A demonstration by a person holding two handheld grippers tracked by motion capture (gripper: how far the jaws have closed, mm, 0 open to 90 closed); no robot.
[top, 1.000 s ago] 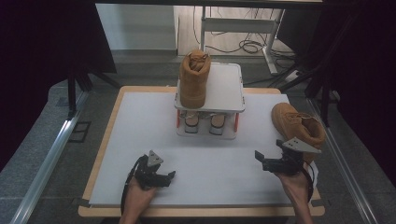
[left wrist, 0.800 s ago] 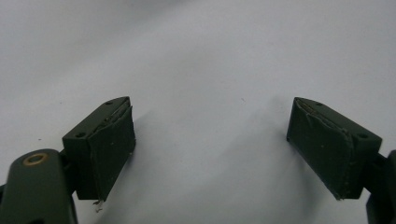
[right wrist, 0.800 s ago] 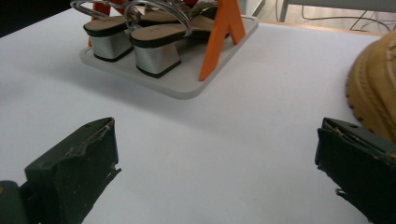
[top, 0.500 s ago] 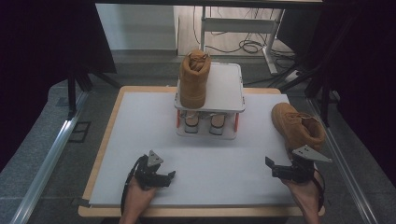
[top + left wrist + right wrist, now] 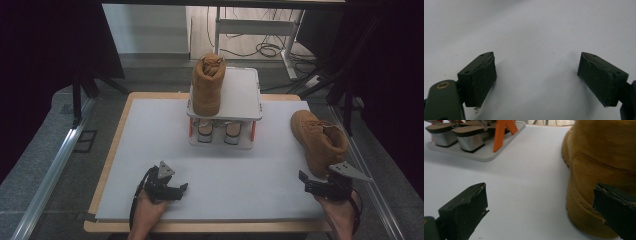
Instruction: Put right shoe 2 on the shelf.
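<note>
A tan boot stands upright on the top shelf of a white two-tier rack. A second tan boot lies on the white table mat at the right; in the right gripper view this boot looms at the right. My right gripper is open just in front of its heel; in its own view the right gripper holds nothing, and its right jaw overlaps the boot's heel. My left gripper rests near the front left. In its own view the left gripper is open over bare mat.
A pair of silver block-heeled shoes sits on the rack's lower shelf, seen as heeled shoes beside an orange post. The mat lies on a wood-edged table. Cables and a metal stand lie on the floor behind.
My right gripper has drifted right and back toward the front edge, ending in front of the lying boot's heel. The left gripper and both boots have stayed put.
</note>
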